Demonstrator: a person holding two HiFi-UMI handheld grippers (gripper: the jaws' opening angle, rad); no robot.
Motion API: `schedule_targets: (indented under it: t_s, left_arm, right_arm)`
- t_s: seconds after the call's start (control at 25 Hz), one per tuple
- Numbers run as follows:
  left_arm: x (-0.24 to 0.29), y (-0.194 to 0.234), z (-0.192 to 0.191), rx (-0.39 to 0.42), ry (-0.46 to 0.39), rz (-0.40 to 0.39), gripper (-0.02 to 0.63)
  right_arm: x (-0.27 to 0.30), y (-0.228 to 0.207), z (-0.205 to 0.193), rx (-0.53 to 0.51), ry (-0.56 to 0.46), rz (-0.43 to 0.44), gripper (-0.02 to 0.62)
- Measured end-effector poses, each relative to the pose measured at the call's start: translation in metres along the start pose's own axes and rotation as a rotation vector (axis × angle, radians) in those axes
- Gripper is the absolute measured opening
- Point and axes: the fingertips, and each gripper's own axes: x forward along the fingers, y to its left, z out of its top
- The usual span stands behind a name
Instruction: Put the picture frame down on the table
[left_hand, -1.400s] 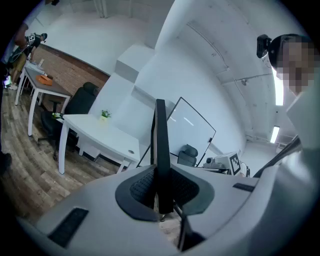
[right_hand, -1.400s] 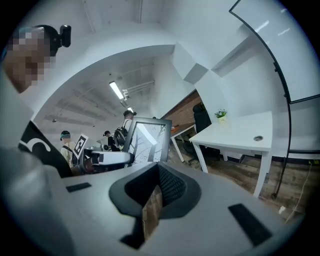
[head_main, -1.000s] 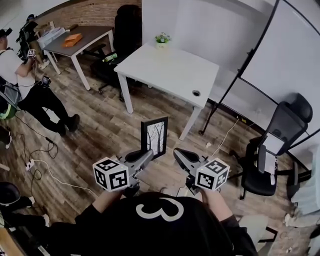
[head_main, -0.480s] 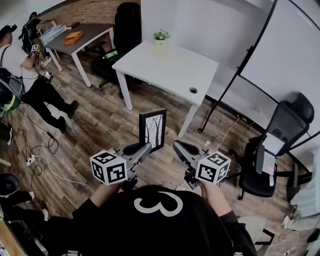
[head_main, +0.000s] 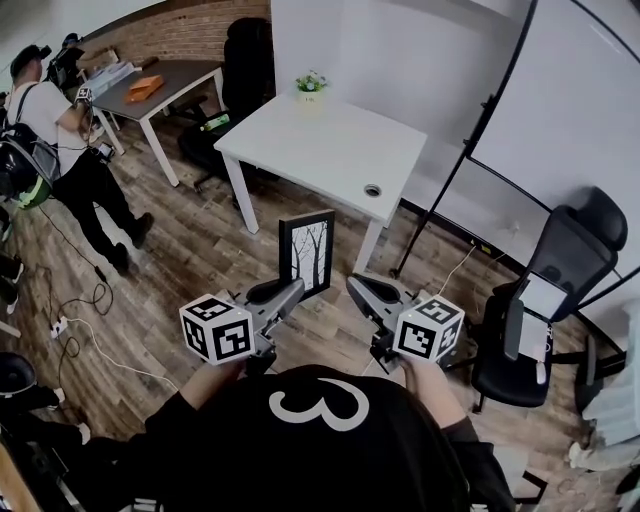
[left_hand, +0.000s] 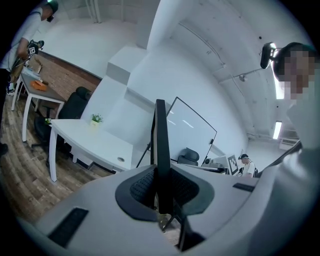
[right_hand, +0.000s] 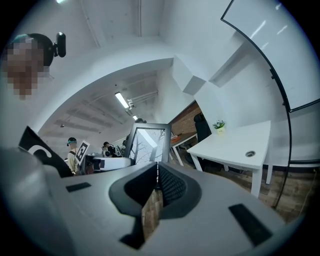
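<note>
The picture frame (head_main: 307, 253), black with a bare-tree print, stands upright above the wooden floor, short of the white table (head_main: 320, 150). My left gripper (head_main: 296, 288) is shut on its lower edge. In the left gripper view the frame (left_hand: 160, 145) shows edge-on between the pads, with the table (left_hand: 90, 142) beyond it to the left. My right gripper (head_main: 356, 285) is beside the frame, shut on nothing. In the right gripper view its pads (right_hand: 156, 175) meet, the frame (right_hand: 145, 142) is to the left and the table (right_hand: 235, 140) to the right.
A small potted plant (head_main: 311, 82) sits at the table's far edge and a cable hole (head_main: 372, 189) near its front corner. A whiteboard on a stand (head_main: 560, 130) and an office chair (head_main: 560, 270) are to the right. A person (head_main: 60, 130) stands by a grey desk (head_main: 160, 80). Cables (head_main: 70, 320) lie on the floor.
Both grippers and the held frame have moved forward toward the white table, rising slightly. The person at the left has shifted along the grey desk.
</note>
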Motion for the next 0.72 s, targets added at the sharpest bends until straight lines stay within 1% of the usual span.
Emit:
schedule_targets:
  t_s: [0.16,0.44,0.72]
  left_arm:
    - [0.007,0.001,0.001,-0.007,-0.007,0.007,0.063]
    - [0.009,0.005,0.001,-0.018,-0.015,0.038,0.063]
    - [0.012,0.015,-0.005,-0.043,-0.011,0.054,0.063]
  right_arm:
    - [-0.001,-0.008,0.005,0.002,-0.007,0.012,0.025]
    - [0.001,-0.013,0.003,0.010,0.001,0.036,0.025]
    - [0.008,-0.022,-0.008,0.034,0.024,0.050,0.025]
